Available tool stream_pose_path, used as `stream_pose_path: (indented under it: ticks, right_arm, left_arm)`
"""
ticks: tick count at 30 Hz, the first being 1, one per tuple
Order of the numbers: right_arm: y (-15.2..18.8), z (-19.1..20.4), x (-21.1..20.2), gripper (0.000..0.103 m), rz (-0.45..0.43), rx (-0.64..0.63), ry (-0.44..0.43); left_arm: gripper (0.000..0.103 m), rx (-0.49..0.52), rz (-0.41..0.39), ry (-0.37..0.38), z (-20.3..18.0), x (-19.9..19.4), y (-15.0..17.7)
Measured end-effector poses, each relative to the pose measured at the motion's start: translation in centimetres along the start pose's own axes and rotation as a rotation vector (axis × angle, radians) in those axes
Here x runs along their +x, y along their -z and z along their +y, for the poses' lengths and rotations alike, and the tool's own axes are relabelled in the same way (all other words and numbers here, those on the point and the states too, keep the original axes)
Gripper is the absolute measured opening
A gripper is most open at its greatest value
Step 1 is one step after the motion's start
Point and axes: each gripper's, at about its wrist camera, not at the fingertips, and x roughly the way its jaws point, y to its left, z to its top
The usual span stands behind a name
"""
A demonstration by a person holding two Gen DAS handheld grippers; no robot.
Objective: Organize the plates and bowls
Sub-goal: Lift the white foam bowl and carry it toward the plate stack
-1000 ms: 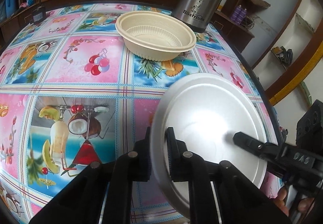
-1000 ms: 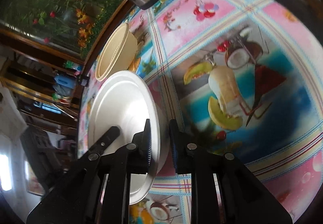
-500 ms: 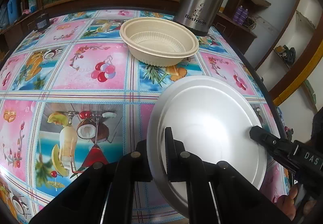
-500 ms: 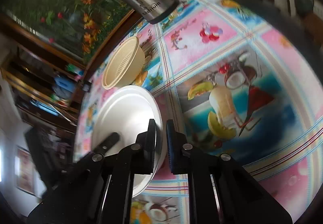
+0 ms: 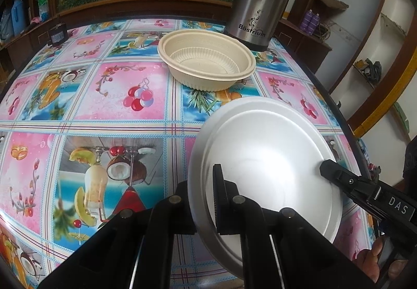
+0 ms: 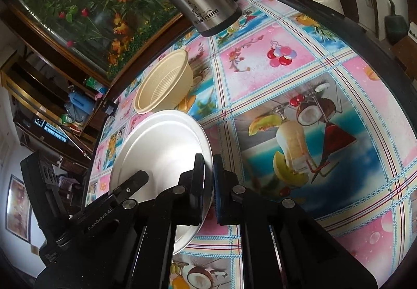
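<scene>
Left claw point(image 5: 202, 200) pinches the round white foam plate point(image 5: 271, 158) by its near rim; right claw point(image 6: 208, 182) clamps the opposite rim. Ahead of both claws, beyond the plate, sits the ribbed beige plastic bowl point(image 5: 207, 59) on the desk point(image 5: 104, 106), equally near both.

We see both views daylit and sharp at the centre, with a bright glare patch on the round white foam plate point(image 5: 265, 158) and a soft sheen on the glossy fruit-print tablecloth point(image 5: 109, 96). Fisheye distortion bows the table edge, and the 4 corners fall into black vignette while the wooden shelves point(image 6: 49, 96) sit dim.
</scene>
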Motion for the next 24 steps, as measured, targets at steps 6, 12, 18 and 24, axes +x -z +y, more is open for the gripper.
stream_pose_path:
  ticks: [6, 12, 18, 24]
  right_arm:
    - [0.2, 0.5, 0.0, 0.005, -0.011, -0.013, -0.013]
    - [1.0, 1.9, 0.2, 0.005, -0.016, -0.042, -0.029]
    - [2.7, 4.0, 1.2, 0.006, 0.008, -0.073, -0.045]
    - [4.7, 6.4, 2.1, 0.006, 0.03, -0.107, -0.086]
  left_arm:
    - [0.007, 0.003, -0.013, -0.009, 0.3, -1.1, 0.5]
    - [0.007, -0.014, -0.022, -0.028, 1.6, -2.3, 1.5]
    - [0.007, -0.042, -0.024, -0.062, 3.9, -4.0, 3.1]
    - [0.007, -0.06, -0.046, -0.11, 6.3, -6.4, 4.4]
